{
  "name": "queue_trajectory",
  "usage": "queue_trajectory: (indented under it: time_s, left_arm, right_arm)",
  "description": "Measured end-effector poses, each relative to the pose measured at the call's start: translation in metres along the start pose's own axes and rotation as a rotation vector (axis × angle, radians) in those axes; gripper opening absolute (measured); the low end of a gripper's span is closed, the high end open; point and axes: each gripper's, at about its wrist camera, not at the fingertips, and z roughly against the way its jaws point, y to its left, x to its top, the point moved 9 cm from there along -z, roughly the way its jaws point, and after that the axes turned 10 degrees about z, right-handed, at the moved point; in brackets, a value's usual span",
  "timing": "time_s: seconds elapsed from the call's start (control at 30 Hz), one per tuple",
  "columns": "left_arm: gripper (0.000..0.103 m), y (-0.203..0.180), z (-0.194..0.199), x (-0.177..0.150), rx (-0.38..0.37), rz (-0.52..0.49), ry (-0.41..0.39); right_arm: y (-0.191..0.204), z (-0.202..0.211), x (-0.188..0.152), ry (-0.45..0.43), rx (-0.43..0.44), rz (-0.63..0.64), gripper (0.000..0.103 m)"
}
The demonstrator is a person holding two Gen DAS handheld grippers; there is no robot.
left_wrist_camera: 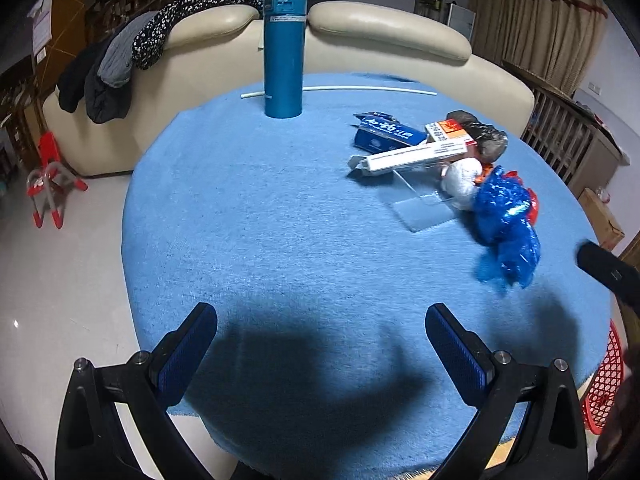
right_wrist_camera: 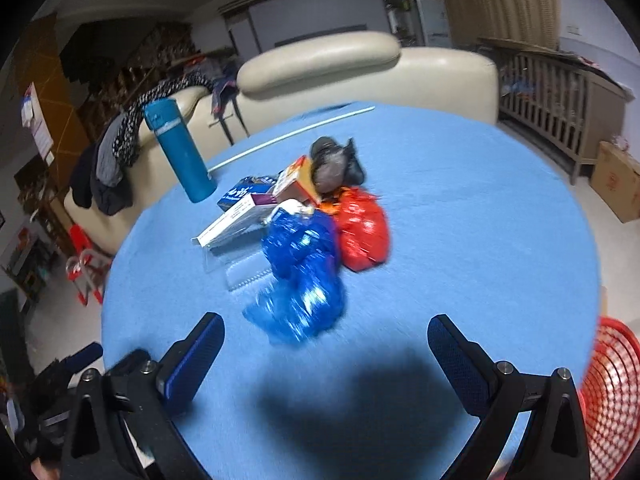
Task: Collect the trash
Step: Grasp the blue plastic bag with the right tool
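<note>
the red basket (right_wrist_camera: 616, 392) at the lower right edge shows nothing inside, and the trash pile with the blue bag (right_wrist_camera: 300, 276) sits mid-frame on the blue table (right_wrist_camera: 460, 220), just ahead of the wide-open, empty right gripper (right_wrist_camera: 326, 350) and up right of the open left gripper (left_wrist_camera: 320, 340).

We see a cream leather sofa (left_wrist_camera: 360, 40) behind the round table, dark clothes (left_wrist_camera: 116, 60) draped over its left end. Tan curtains (left_wrist_camera: 536, 20) hang at the right above a slatted wooden crib (right_wrist_camera: 560, 92). The floor (left_wrist_camera: 60, 280) is pale tile.
</note>
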Motion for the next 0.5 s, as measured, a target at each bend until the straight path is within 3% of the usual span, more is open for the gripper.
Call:
queue_trajectory:
  time_s: [0.3, 0.4, 0.43, 0.5]
  left_arm:
    - [0.103, -0.01, -0.008, 0.018, -0.041, -0.015, 0.004]
    - [0.103, -0.023, -0.013, 0.025, -0.066, -0.048, 0.011]
    - [0.103, -0.026, -0.015, 0.028, -0.071, -0.056, 0.011]
    - [0.103, -0.035, -0.019, 0.033, -0.086, -0.075, 0.013]
  right_arm:
    - [0.004, -0.073, 0.017, 0.107, -0.01, 0.03, 0.084]
    - [0.003, -0.09, 0.016, 0.138, 0.009, 0.026, 0.068]
    - [0.004, -0.096, 0.014, 0.155, 0.028, 0.015, 0.048]
    - [0.001, -0.099, 0.014, 0.151, 0.041, -0.001, 0.043]
